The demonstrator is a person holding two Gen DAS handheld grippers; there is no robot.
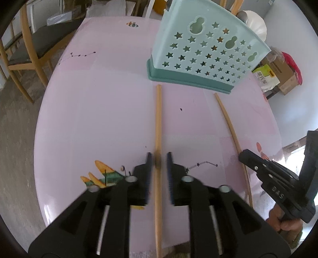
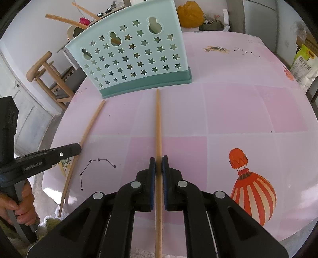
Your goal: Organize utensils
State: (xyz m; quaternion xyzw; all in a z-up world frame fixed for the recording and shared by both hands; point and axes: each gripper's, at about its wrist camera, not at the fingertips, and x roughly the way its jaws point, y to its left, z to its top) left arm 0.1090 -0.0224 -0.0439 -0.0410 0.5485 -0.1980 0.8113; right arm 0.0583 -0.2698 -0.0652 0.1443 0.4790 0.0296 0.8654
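Two wooden chopsticks lie on the pink table (image 1: 99,119), pointing at a pale teal utensil holder (image 1: 202,49) with star holes. In the left wrist view, one chopstick (image 1: 158,119) runs between the fingers of my left gripper (image 1: 158,158), which is open, with a small gap at each pad. The other chopstick (image 1: 232,135) lies to the right, and the right gripper's tip (image 1: 244,155) is on it. In the right wrist view, my right gripper (image 2: 158,160) is shut on that chopstick (image 2: 158,123). The left gripper (image 2: 77,147) is at the far left, over its chopstick (image 2: 87,135). The holder (image 2: 135,57) stands upright ahead.
More wooden sticks (image 2: 59,18) stick out behind the holder's top. Wooden chairs (image 1: 29,59) stand beyond the table's left edge, and bags and a cardboard box (image 1: 278,73) lie past its right edge. A person's hand (image 2: 21,206) grips the left gripper's handle. A balloon print (image 2: 252,190) marks the tablecloth.
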